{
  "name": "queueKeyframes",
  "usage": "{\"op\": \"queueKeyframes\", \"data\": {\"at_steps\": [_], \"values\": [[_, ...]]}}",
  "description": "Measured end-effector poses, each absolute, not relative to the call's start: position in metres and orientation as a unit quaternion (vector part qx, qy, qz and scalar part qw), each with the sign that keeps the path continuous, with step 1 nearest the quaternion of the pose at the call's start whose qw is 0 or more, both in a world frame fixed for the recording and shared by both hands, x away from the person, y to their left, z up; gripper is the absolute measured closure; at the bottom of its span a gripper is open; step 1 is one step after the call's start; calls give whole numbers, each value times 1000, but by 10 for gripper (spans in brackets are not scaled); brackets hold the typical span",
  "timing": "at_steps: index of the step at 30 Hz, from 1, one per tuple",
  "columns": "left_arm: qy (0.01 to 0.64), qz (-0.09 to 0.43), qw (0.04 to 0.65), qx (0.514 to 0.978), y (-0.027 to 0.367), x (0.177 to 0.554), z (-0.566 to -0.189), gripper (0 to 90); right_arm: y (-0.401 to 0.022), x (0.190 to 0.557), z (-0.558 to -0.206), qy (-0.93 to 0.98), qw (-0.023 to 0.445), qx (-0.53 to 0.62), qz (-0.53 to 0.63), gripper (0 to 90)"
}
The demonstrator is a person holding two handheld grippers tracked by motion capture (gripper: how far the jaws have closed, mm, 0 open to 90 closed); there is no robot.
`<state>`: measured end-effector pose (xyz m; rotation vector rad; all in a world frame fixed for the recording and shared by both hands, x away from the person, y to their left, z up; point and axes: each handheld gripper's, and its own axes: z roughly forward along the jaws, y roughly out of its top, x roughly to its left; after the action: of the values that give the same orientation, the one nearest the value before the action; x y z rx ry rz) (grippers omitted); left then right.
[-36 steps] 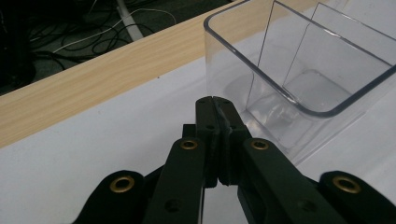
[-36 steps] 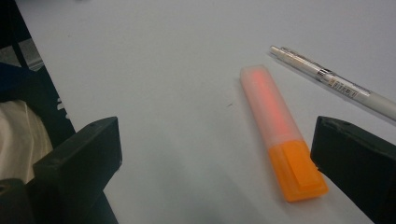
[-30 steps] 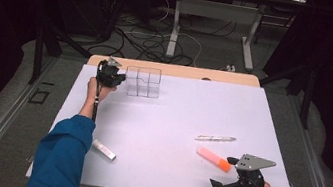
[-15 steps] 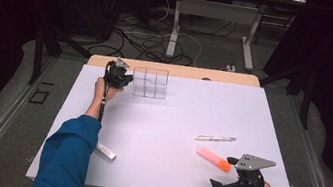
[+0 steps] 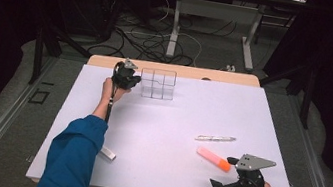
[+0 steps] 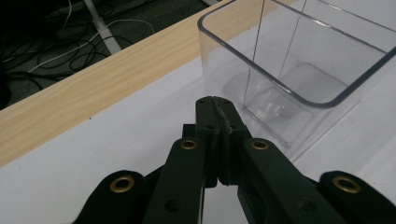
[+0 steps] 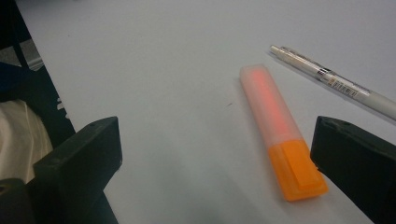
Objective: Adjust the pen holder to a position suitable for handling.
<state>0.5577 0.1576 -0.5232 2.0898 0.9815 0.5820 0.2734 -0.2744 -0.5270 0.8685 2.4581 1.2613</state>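
The left gripper (image 6: 215, 100), jaws pressed together and empty, nudges the clear plastic divided box (image 5: 158, 84), probably to reposition it. The right gripper (image 7: 210, 154) rests wide beside the orange highlighter (image 7: 279, 133).

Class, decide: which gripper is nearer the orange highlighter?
Right. The right gripper sits just beside the orange highlighter; the left gripper is far across the table.

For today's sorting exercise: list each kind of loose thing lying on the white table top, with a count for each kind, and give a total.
Clear plastic divided organiser: 1
Orange highlighter: 1
White pen: 1
Small white marker-like item by the blue sleeve: 1
Total: 4
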Motion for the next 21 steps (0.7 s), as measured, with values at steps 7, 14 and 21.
{"op": "queueKeyframes", "data": {"at_steps": [7,14,21], "values": [[379,225,372,817,146,559,-524,900,-274,273,-527,842,122,298,432,20],[377,222,372,819,135,559,-524,900,-275,273,-527,842,122,299,432,20],[376,222,373,819,127,560,-525,900,-275,273,-527,842,121,300,432,21]]}}
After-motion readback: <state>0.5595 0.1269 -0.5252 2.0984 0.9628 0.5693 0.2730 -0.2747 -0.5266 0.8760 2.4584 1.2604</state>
